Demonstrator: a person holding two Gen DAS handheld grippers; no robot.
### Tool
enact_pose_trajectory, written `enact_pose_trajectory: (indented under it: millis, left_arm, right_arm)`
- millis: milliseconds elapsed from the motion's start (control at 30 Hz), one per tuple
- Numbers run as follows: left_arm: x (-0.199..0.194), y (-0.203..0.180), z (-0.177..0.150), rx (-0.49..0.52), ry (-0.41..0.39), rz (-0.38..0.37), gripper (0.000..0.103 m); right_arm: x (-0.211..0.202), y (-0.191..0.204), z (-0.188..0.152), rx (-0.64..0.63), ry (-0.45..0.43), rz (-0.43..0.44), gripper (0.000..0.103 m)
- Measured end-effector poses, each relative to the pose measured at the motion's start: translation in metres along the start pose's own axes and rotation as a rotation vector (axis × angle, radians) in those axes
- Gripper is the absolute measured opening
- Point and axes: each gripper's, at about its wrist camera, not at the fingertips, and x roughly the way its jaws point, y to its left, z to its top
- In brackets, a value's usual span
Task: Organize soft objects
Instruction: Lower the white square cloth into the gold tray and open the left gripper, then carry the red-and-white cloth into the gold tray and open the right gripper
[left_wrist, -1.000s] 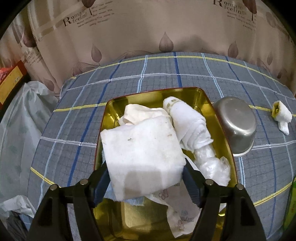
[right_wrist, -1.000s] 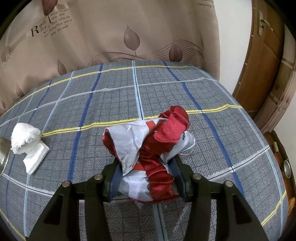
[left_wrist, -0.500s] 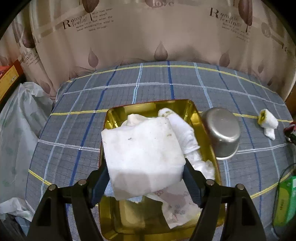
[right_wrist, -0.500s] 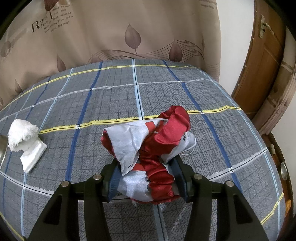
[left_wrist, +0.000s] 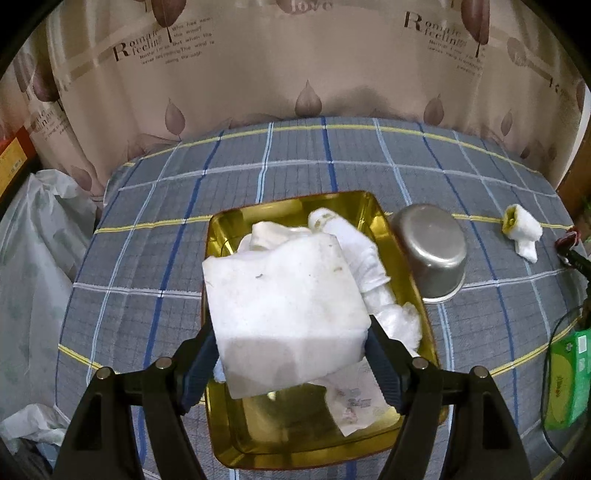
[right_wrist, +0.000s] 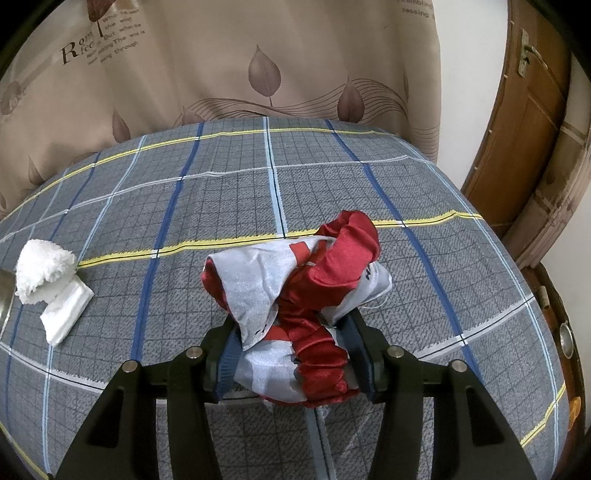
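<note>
Item 1: white foam-like block (left_wrist: 288, 314), clamped by left gripper (left_wrist: 291, 354), held above gold tray (left_wrist: 221, 236); probably light, squashy, so grip mid-sides

Item 2: red/silver cloth bundle (right_wrist: 299, 310), pinched in right gripper (right_wrist: 295, 354), well right of tray; limp, slippery-looking, take by bunched middle

Item 3: rolled white towels (left_wrist: 354, 258) in tray

Item 4: steel bowl (left_wrist: 430, 251) touching tray's right side, maybe

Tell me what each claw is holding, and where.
Left claw: folded white cloth, pinched at its near side edges. Right claw: bunched red-and-grey cloth, gripped around its lower part.
</note>
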Motion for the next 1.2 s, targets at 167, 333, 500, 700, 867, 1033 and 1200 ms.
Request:
enact_pose_trajectory:
  millis: [167, 333, 500, 700, 867, 1033, 1200]
  left_arm:
    - [0.01, 0.004, 0.002, -0.027, 0.017, -0.014, 0.076]
    - [0.012, 0.016, 0.01, -0.082, 0.019, -0.044, 0.076]
    - [0.014, 0.02, 0.015, -0.097, 0.034, -0.073, 0.078]
    - [0.026, 0.019, 0.017, -0.102, 0.061, -0.103, 0.078]
    - [0.033, 0.017, 0.015, -0.086, 0.078, -0.117, 0.083]
    - [0.031, 0.019, 0.013, -0.072, 0.076, -0.094, 0.083]
    - [0.024, 0.02, 0.009, -0.054, 0.07, -0.041, 0.083]
  right_arm:
    - [0.0, 0.0, 0.0, 0.001, 0.001, -0.002, 0.05]
    - [0.0, -0.001, -0.001, 0.003, 0.002, -0.007, 0.052]
    - [0.001, -0.004, -0.001, 0.017, 0.007, -0.007, 0.056]
    - [0.003, -0.008, -0.001, 0.04, 0.016, 0.003, 0.061]
    - [0.003, -0.007, -0.001, 0.042, 0.017, 0.003, 0.061]
    - [0.003, -0.008, -0.001, 0.041, 0.016, 0.003, 0.061]
    - [0.001, -0.005, 0.0, 0.026, 0.004, 0.003, 0.056]
